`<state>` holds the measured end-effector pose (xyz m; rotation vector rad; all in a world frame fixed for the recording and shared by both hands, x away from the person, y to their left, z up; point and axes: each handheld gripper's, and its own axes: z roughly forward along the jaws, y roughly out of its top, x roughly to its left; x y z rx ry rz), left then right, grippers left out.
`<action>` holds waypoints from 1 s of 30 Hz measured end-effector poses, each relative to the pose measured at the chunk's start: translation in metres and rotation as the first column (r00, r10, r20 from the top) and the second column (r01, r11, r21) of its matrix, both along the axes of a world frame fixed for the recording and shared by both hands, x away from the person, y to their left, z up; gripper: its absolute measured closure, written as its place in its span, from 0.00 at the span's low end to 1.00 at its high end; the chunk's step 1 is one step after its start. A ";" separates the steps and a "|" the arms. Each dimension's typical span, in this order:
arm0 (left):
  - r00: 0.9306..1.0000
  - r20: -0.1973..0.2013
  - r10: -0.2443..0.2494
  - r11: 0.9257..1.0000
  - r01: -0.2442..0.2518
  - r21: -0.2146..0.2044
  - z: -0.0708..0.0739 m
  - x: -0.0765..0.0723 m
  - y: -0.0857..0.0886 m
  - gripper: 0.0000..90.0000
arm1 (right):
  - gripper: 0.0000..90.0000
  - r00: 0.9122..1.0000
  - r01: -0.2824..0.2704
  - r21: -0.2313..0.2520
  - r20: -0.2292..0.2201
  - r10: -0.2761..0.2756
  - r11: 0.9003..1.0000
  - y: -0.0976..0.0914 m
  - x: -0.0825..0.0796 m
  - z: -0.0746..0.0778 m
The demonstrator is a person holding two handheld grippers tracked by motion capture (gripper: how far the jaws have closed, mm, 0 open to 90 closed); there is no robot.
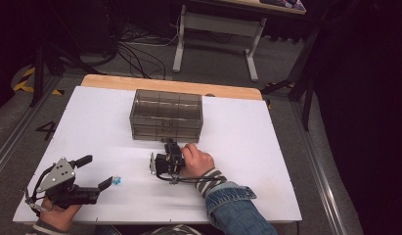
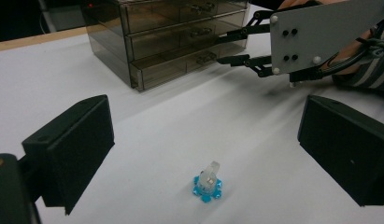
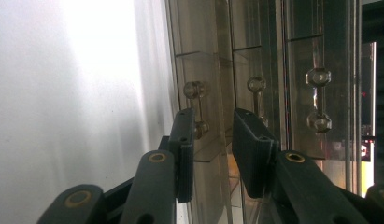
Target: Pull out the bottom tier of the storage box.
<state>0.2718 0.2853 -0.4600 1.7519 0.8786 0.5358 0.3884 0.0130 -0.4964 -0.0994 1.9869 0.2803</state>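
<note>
Table [image 1: 91,122], white-topped, carries a smoky clear drawer box [image 1: 166,115] near its far middle in the high view. Just in front of the box sits the right gripper [image 1: 170,143], rolled onto its side, its tips at the lowest drawer front; the person's right hand [image 1: 197,160] grips it, with a striped cuff and denim sleeve behind. At the near left corner the left gripper [image 1: 97,172] rests low over the table, jaws spread wide, held by the left hand [image 1: 55,217]. A small blue and clear toy [image 1: 118,181] lies on the table just beside its nearer jaw tip.

Left gripper view: both black jaws stand far apart with nothing between them but bare table. The toy [image 2: 208,184] stands upright a little ahead, roughly midway between the jaws, touching neither. Beyond it the box [image 2: 171,37] shows three stacked drawers, and the right gripper [image 2: 236,46] reaches to their fronts.

Right gripper view: jaws stand narrowly apart at the box front [image 3: 273,70], on either side of a clear drawer handle [image 3: 197,107]; whether they touch it I cannot tell
</note>
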 end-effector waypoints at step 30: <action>1.000 0.003 0.001 1.000 -0.001 0.003 0.000 0.000 0.000 0.05 | 0.69 0.976 -0.062 0.153 -0.200 0.092 0.986 -0.014 0.002 0.035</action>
